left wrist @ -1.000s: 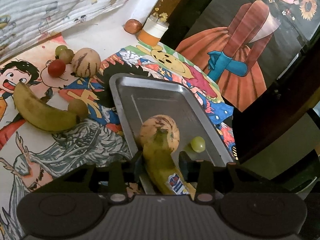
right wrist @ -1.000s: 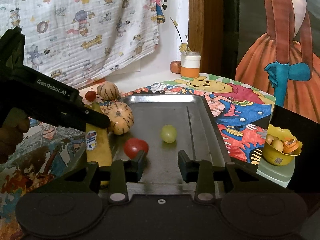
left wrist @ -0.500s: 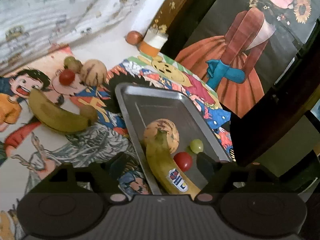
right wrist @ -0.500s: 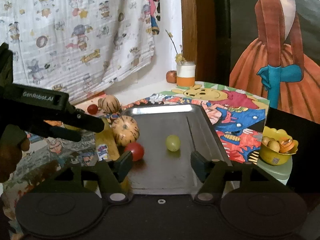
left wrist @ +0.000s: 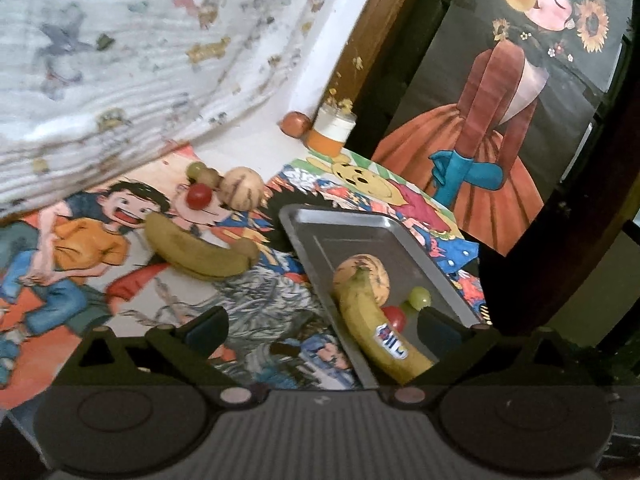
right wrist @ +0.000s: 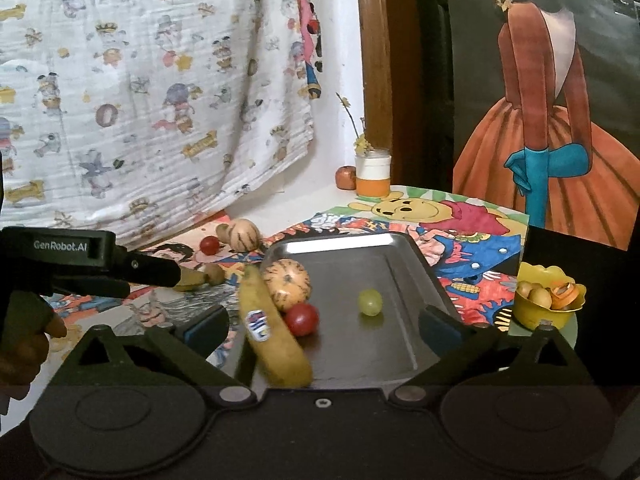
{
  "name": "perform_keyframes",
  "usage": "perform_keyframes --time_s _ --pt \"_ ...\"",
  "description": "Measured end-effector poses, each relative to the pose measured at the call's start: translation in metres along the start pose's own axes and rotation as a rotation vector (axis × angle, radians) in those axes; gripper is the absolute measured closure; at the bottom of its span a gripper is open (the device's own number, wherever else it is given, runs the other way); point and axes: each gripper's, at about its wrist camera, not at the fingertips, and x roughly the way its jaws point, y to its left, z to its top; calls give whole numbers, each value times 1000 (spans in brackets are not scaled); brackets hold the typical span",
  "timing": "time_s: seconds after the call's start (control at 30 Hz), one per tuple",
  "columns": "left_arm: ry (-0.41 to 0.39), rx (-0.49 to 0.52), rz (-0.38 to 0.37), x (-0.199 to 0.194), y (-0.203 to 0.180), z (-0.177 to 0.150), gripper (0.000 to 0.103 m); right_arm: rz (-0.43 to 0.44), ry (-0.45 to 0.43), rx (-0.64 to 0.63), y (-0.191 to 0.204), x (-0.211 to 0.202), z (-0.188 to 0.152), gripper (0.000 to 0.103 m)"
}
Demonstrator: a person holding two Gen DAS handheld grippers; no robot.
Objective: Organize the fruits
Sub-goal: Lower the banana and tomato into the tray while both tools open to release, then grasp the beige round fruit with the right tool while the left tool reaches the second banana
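Okay, both my claws are spread wide, left gripper (left wrist: pixel 322 326) and right gripper (right wrist: pixel 322 326), gripping nothing; stickered banana (right wrist: pixel 272 332), striped melon (right wrist: pixel 289 285), tomato (right wrist: pixel 302 319) and grape (right wrist: pixel 369 302) sit in the tray (right wrist: pixel 404 344).

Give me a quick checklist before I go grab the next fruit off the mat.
1. Left gripper free: ok, fingers spread, nothing between them.
2. Right gripper free: ok, open and holding nothing.
3. Fruit already in the tray settled: cannot tell; the stickered banana leans over the tray's left rim.
4. Room left in the tray: ok, bare metal on the far and right side beyond the green grape.
5. Next fruit reachable: ok, the second banana lies uncovered on the mat.
6. Grippers clear of each other: ok, they sit apart in the right wrist view.
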Motion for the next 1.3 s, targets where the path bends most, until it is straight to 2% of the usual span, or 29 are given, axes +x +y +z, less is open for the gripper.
perform_keyframes --time_s 0.23,0.6,0.83,1.1,1.3 --pt "-26 26 58 -27 10 -8 0 13 28 8 19 -14 -5 1" --pt "-10 32 166 -57 42 -26 0 36 98 25 51 -23 -20 1" --pt "-1 44 252 -71 64 -37 0 69 177 12 77 -16 -32 1" --pt "14 9 271 -80 82 -44 0 130 251 -21 109 -5 -42 1" --pt "32 -13 282 -84 94 -48 0 158 278 -61 126 2 -33 1"
